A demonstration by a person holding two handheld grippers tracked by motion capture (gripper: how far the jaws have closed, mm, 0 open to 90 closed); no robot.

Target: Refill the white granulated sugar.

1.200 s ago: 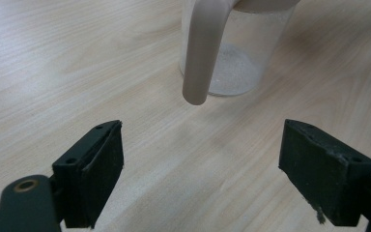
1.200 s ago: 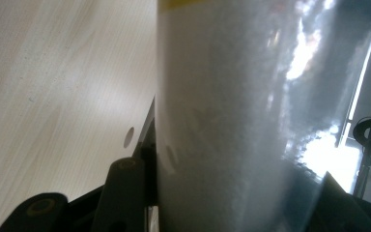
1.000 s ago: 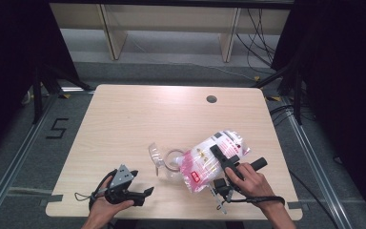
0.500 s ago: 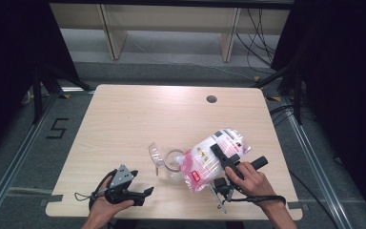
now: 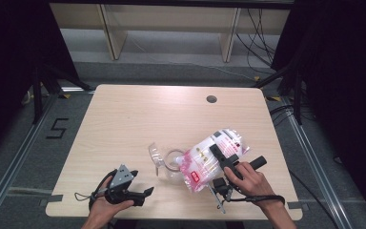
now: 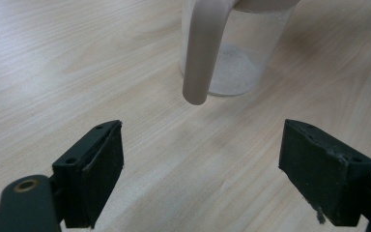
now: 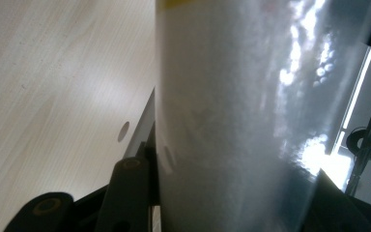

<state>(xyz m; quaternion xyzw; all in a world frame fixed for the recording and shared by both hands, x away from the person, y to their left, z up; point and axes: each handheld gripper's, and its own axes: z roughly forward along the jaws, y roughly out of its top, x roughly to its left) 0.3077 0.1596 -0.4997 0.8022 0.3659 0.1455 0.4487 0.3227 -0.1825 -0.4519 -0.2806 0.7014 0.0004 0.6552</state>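
The soft white plastic bag with pink print (image 5: 209,158) looks full and shiny. It lies tilted over a clear plastic jug with a beige handle (image 5: 167,162), near the front right of the light wooden bench (image 5: 138,114). Its long axis runs from front-left to back-right, and the lower end points to the jug. The right gripper (image 5: 230,160) is grasping the bag. The left gripper (image 5: 145,192) is released, with nothing between its jaws. Around the bench are a grey floor and dark curtains.
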